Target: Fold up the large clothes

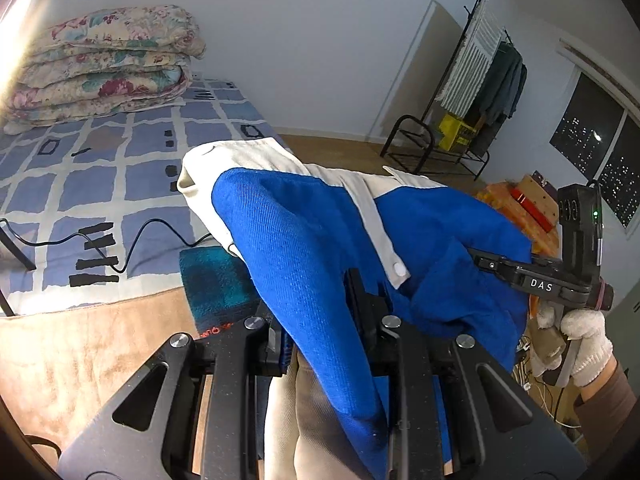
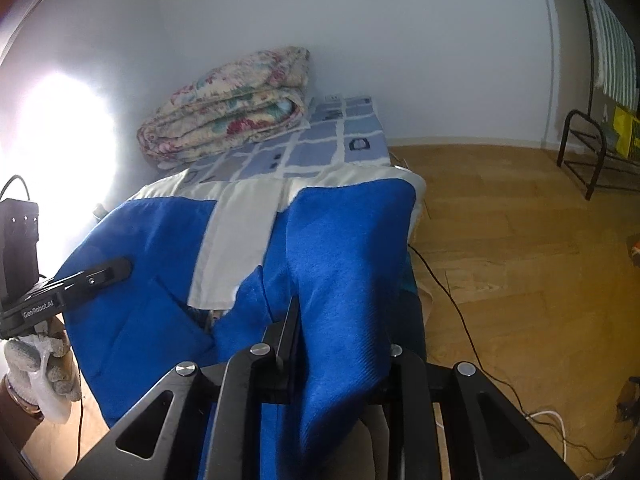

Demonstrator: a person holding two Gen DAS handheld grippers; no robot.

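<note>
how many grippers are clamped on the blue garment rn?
2. Left gripper is shut on the blue-and-cream garment at one edge; right gripper is shut on its other edge, both holding it up over the bed.

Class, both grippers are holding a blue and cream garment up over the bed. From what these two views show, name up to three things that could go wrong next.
1. The left gripper and right gripper each pinch only a bunched fold of the blue and cream garment, so the fabric could slip out.
2. A black cable lies on the checked bedspread; the lowered garment might land on it or drag it.
3. The garment hangs creased, so the fold may set crooked.
</note>
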